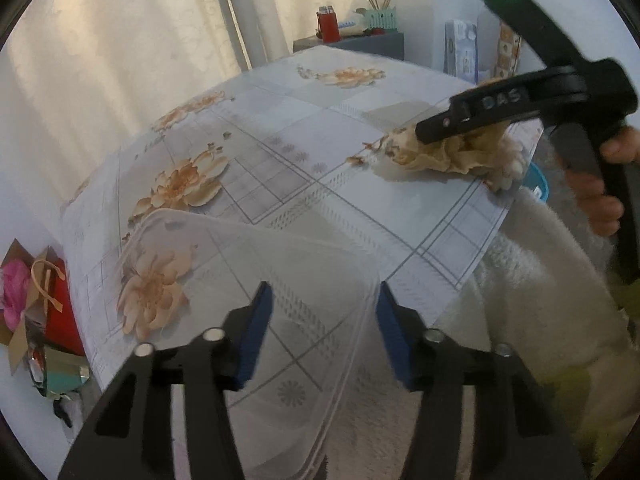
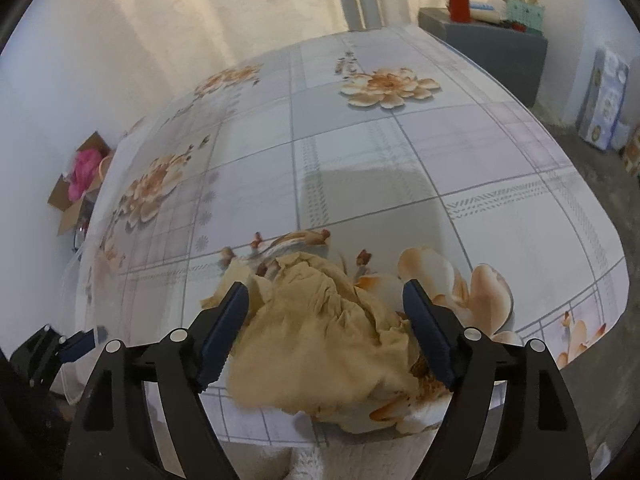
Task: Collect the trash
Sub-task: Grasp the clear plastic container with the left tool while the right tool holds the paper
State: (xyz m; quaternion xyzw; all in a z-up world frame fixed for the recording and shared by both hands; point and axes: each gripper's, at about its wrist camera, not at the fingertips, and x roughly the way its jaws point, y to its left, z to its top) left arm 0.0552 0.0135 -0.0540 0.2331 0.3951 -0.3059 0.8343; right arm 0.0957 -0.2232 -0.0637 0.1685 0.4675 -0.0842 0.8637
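A crumpled tan paper wad lies at the near edge of the flowered tablecloth. My right gripper is open around the wad, with a blue pad on either side of it. From the left wrist view the same wad sits under the right gripper, which a hand holds. My left gripper is open, and a translucent plastic bag hangs over the table edge between its fingers. The pads do not press on the bag.
A blue bin shows beyond the table's right corner. On the floor at the left is a cardboard box with pink stuff. A grey cabinet with a red canister stands at the back. Fuzzy white fabric lies beside the table edge.
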